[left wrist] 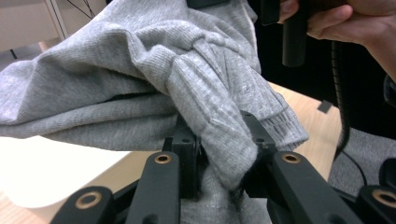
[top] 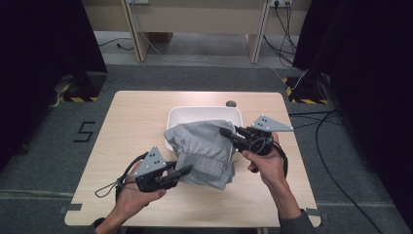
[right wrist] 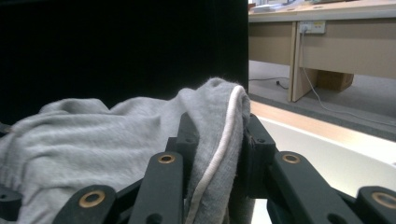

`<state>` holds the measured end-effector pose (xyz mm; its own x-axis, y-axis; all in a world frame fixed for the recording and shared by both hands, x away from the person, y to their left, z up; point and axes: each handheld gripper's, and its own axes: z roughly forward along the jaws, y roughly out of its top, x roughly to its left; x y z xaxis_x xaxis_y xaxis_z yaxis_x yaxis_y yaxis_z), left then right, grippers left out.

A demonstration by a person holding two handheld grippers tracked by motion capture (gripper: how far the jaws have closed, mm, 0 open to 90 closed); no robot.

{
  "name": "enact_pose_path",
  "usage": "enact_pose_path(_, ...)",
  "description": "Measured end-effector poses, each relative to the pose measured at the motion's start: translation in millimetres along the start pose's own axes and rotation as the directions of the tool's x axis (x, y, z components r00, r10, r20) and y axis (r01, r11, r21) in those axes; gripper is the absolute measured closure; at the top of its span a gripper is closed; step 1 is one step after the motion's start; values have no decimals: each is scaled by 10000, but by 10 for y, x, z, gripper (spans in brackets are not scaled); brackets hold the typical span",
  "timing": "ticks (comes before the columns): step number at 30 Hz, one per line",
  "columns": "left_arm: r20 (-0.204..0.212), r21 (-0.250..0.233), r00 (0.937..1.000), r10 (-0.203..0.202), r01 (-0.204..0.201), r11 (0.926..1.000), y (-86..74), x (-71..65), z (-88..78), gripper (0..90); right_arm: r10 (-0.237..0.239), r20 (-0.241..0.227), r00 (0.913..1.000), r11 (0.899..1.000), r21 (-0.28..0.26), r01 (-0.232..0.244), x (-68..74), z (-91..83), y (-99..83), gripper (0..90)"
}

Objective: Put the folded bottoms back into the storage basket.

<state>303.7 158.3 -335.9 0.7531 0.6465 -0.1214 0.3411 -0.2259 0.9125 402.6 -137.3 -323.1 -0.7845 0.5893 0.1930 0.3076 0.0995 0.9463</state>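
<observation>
A crumpled grey knit garment [top: 204,151] with ribbed cuffs hangs bunched above a white tub [top: 204,113].

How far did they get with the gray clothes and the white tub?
Done: both grippers have hold of the gray garment. The left gripper pinches its ribbed edge, and the right gripper pinches a fold with a white cord. In hand: the garment hangs lifted between them, over the near side of the white tub. Left: it is not down inside the tub yet, if that is the goal.
</observation>
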Motion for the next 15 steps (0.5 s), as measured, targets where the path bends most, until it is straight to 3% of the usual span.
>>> enact_pose_path(7,-42,239,9997,-229,230,9994,179,219,130,712,72,260,9996,9998,160,-76,-142,111,234,737)
enact_pose_path(15,-147,145,9993,-353,355,9993,365,415,273,712,182,661,9976,9989,424,-210,-316,280,411,739)
